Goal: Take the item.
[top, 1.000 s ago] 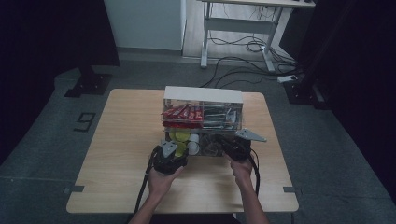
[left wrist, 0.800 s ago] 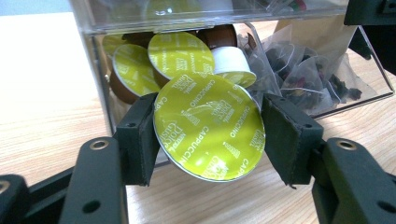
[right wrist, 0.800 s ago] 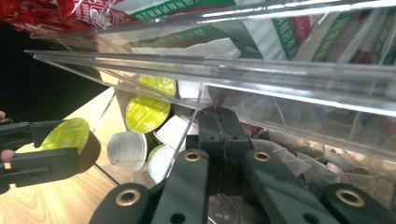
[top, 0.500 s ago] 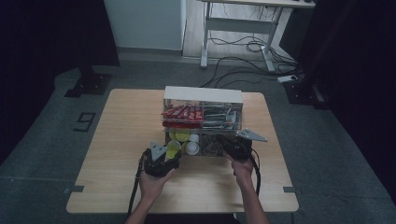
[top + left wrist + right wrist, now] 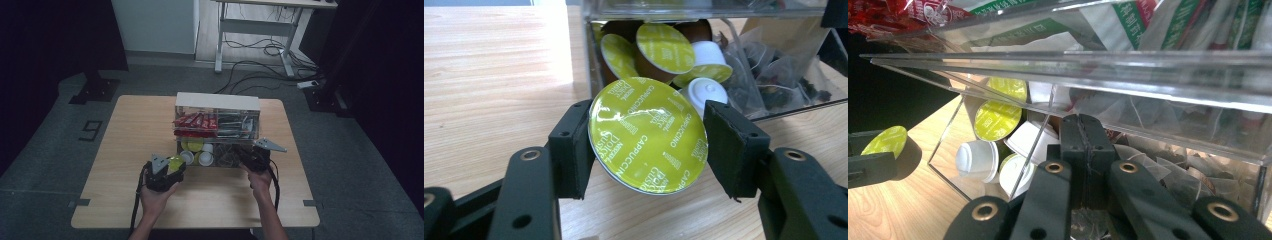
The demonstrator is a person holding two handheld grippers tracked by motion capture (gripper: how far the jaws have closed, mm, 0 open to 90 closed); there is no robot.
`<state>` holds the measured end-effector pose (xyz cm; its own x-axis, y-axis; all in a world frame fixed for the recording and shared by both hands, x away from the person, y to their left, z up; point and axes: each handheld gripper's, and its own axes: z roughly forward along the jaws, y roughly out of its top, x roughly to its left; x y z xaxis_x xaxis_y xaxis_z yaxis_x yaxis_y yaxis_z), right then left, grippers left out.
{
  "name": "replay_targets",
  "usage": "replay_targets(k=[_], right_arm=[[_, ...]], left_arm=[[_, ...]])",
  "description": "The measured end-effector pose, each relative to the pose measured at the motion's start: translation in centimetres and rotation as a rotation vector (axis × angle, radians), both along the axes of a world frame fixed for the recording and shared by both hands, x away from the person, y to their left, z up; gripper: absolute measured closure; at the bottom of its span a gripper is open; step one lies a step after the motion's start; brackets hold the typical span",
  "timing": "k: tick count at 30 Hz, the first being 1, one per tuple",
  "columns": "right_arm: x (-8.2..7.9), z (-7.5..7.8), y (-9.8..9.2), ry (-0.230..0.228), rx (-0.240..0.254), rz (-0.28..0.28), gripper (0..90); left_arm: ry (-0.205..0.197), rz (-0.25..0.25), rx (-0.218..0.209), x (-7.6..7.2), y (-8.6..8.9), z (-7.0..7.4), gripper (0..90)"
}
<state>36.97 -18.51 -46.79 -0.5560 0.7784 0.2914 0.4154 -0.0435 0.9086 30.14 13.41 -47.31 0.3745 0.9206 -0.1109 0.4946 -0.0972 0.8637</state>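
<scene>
My left gripper (image 5: 644, 150) is shut on a coffee capsule with a green foil lid (image 5: 647, 140) and holds it just in front of the clear organizer's pulled-out bottom drawer (image 5: 794, 107). From above, that gripper (image 5: 170, 167) and the capsule (image 5: 175, 162) hover over the table near the drawer's left end. More green-lidded and white capsules (image 5: 995, 120) lie in the drawer's left compartment. My right gripper (image 5: 1080, 135) is at the drawer's right part (image 5: 251, 159) above tea bags (image 5: 1153, 165), its jaws pressed together. Whether the clear wall is pinched between them I cannot tell.
The clear organizer (image 5: 217, 102) stands at the middle of the wooden table (image 5: 125, 150); its upper shelf holds red packets (image 5: 195, 121) and green-striped sachets (image 5: 235, 122). A person's hands (image 5: 260, 182) come in from the near edge. A desk and cables lie beyond the table.
My left gripper has drawn back from the drawer toward the table's near left, carrying the green-lidded capsule. The right gripper has stayed at the drawer.
</scene>
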Motion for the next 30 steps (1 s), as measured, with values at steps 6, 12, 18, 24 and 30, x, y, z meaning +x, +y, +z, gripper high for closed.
replay_targets(k=[6, 12, 18, 24, 30], right_arm=[[0.0, 0.0, 0.0, -0.002, -0.001, -0.001, 89.1], [0.1, -0.1, -0.1, -0.001, -0.004, 0.000, 89.1], [0.1, -0.1, -0.1, -0.001, -0.006, -0.003, 89.0], [0.1, -0.2, -0.1, -0.003, -0.004, -0.008, 89.0], [0.1, -0.3, -0.1, -0.003, -0.009, -0.009, 89.0]], left_arm=[[0.001, 0.017, 0.001, -0.2, 1.0, -0.2, 40.6], [0.013, 0.034, 0.006, -0.2, 1.8, -0.7, 40.6], [0.018, 0.046, 0.005, -0.3, 2.4, -0.9, 40.6], [0.025, 0.061, 0.009, -0.3, 3.1, -1.2, 40.6], [0.043, 0.082, 0.010, -0.3, 4.1, -1.9, 40.6]])
